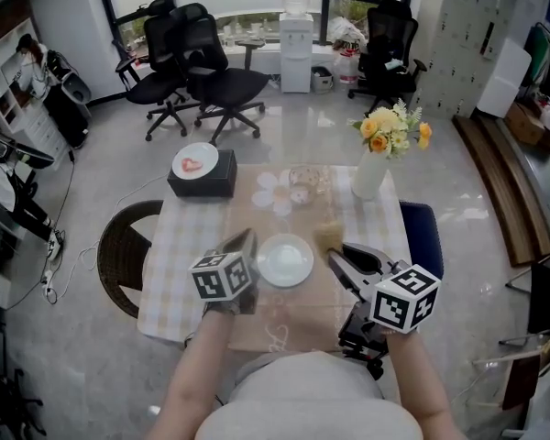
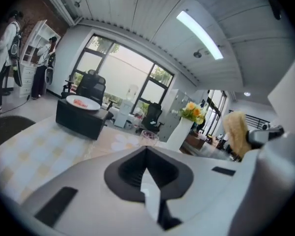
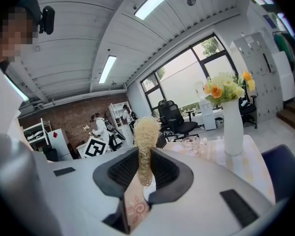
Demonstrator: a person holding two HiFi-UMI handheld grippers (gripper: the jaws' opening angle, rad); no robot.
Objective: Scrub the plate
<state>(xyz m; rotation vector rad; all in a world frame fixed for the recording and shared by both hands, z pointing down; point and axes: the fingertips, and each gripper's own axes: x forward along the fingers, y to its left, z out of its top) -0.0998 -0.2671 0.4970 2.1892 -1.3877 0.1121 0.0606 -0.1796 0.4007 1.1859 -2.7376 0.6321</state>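
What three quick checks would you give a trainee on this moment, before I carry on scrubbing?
1. What does the right gripper clamp?
A. a glass
B. a fibrous scrubber
C. a flower stem
2. True or false: the left gripper pinches the rim of the white plate.
3. Fill in: the small plate with a red mark sits on a black ___.
Key: 1 B; 2 true; 3 box.

Office: swivel chairs (image 1: 211, 71), water dispenser (image 1: 296, 49)
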